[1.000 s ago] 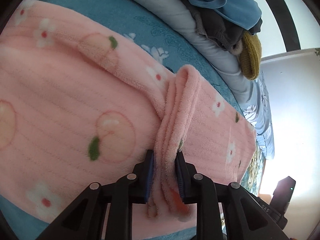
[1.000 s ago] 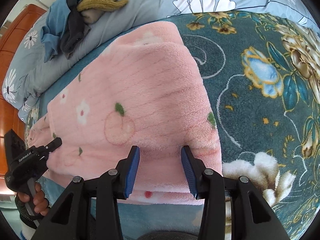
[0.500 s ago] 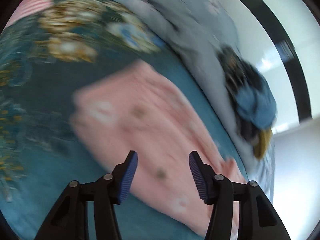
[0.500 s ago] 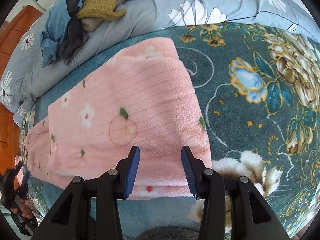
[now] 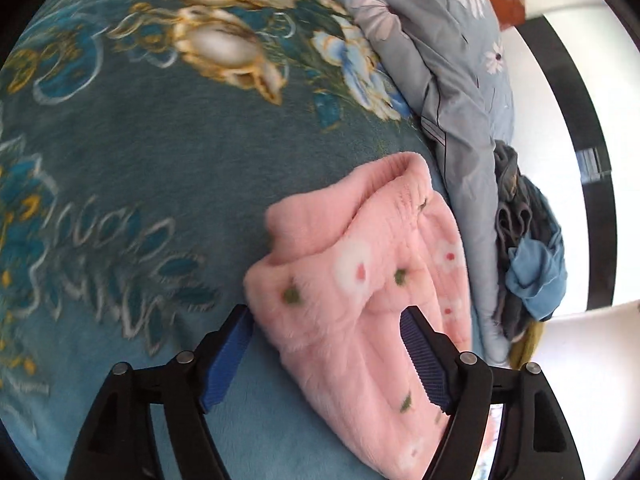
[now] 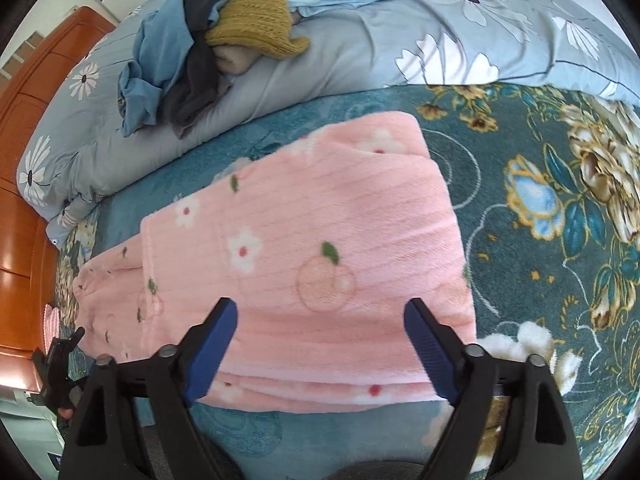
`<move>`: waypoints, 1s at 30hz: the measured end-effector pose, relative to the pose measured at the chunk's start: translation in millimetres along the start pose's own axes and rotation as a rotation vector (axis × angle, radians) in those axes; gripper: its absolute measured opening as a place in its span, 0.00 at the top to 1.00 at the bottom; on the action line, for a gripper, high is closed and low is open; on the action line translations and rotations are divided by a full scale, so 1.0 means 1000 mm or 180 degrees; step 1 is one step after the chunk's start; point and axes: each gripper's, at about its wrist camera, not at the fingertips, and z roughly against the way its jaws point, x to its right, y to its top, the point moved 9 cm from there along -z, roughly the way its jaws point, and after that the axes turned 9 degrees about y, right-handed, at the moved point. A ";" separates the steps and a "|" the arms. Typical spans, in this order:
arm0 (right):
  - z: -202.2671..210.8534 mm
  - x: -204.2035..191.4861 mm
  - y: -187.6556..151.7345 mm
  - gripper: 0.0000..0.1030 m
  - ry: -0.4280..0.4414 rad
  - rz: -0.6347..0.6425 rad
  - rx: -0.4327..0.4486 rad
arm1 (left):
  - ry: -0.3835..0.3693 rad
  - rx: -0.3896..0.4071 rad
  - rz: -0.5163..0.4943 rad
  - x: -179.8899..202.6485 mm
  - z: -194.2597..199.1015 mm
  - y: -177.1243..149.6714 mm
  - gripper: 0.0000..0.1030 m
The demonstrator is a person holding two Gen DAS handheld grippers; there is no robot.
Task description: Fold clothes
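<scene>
A pink fleece garment [image 6: 320, 248], printed with small white flowers, green leaves and peach outlines, lies folded on a teal floral blanket [image 6: 560, 208] spread over the bed. In the right wrist view it lies flat as a broad layered slab, its long fold running across the blanket near the front edge of the bed, with a narrower part of the same garment sticking out at its left end. In the left wrist view the garment [image 5: 372, 300] is seen from one end, where the soft cuff-like opening curls up and the layers bunch a little.

The left gripper [image 5: 326, 354] has its jaws spread wide, the blue pads on either side of the garment's end; whether either pad touches the fleece cannot be told. The right gripper [image 6: 320, 344] is likewise spread wide and holds nothing, its pads over the near long edge of the garment.

Beyond the garment, along the far edge of the blanket, a grey-blue quilt with white daisies [image 6: 400, 40] is bunched in a long roll. On top of it sits a pile of other clothes [image 6: 208, 40]: a blue piece, a dark grey piece and a mustard knit [image 6: 256, 28]. A reddish-brown wooden headboard [image 6: 36, 92] stands at the left of the right wrist view.
</scene>
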 end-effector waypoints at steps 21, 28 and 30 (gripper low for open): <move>0.017 0.022 0.009 0.07 0.0323 -0.0341 0.0213 | -0.0256 0.0465 -0.0465 0.084 0.077 0.005 0.76; 0.028 0.047 0.008 0.07 0.0504 -0.0426 0.0310 | -0.0752 0.0514 -0.1676 0.241 0.124 -0.061 0.76; 0.033 0.058 0.009 0.07 0.0541 -0.0480 0.0359 | -0.0842 0.0434 -0.1987 0.279 0.122 -0.095 0.76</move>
